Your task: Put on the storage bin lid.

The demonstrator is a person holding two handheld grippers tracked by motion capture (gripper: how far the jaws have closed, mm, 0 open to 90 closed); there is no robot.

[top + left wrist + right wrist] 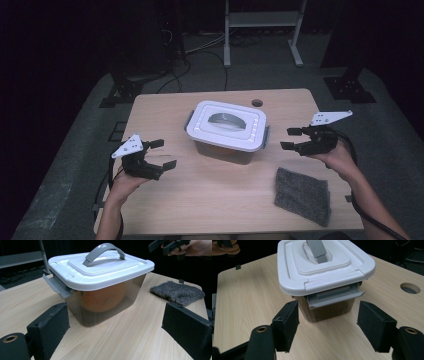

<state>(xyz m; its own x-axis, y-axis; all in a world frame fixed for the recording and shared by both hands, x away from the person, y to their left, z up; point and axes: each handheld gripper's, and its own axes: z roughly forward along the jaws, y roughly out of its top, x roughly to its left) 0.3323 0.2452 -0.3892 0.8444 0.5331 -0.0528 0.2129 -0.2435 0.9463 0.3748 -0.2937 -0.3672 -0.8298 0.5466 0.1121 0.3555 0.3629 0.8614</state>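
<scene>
While I hold both grippers off the table, this is how things stand:

Left gripper (159, 154): jaws spread wide, pinching nothing, near the box's left end.
Right gripper (292, 138): jaws spread too, empty, just off the box's right end, lined up with the latch (335, 297).
Box (227, 131): mid-table, between my grippers, touched by neither.
Lid (100, 268): white, seated flat, grey handle (103, 253) raised over it.
Latches: the right one sticks out from the wall and looks unclipped to me; the left one (58, 286) I can't judge.
Inside: something round and orange (105, 298) behind the tinted wall.
Cloth (302, 195): grey, near the front right, untouched.
Progress: early, I judge; lid on, opening all ahead.
</scene>
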